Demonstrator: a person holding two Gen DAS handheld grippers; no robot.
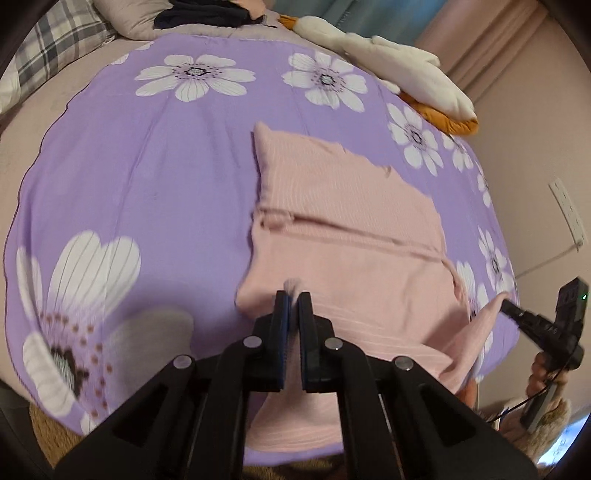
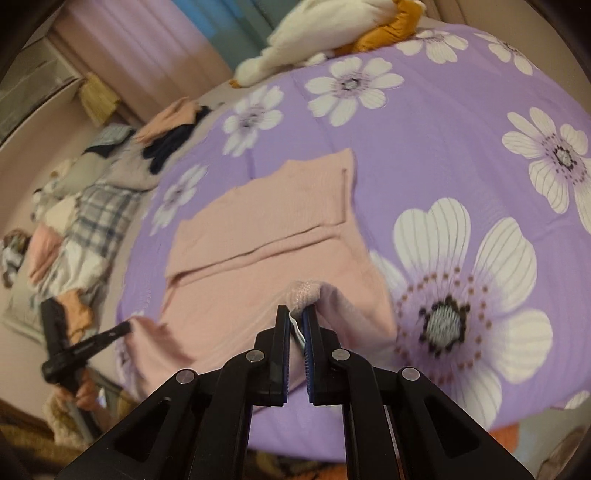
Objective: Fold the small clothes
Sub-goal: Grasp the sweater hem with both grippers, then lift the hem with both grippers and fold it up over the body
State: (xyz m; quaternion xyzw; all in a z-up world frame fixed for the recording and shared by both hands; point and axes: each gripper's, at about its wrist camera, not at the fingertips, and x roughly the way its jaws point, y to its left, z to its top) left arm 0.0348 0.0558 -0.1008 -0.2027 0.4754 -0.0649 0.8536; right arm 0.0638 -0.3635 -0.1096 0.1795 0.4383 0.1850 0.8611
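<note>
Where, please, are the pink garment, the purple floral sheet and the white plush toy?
pink garment (image 1: 332,206): left wrist view, flat middle.
purple floral sheet (image 1: 147,177): left wrist view, bare purple area.
white plush toy (image 2: 295,33): right wrist view, body.

The pink garment (image 1: 343,221) is a soft, matt, finely ribbed knit cloth. The purple bedspread (image 1: 147,177) beneath is smooth, matt woven cloth printed with white flowers. The left gripper (image 1: 293,299) and right gripper (image 2: 295,314) are matt black plastic with shiny metal pivot pins.
</note>
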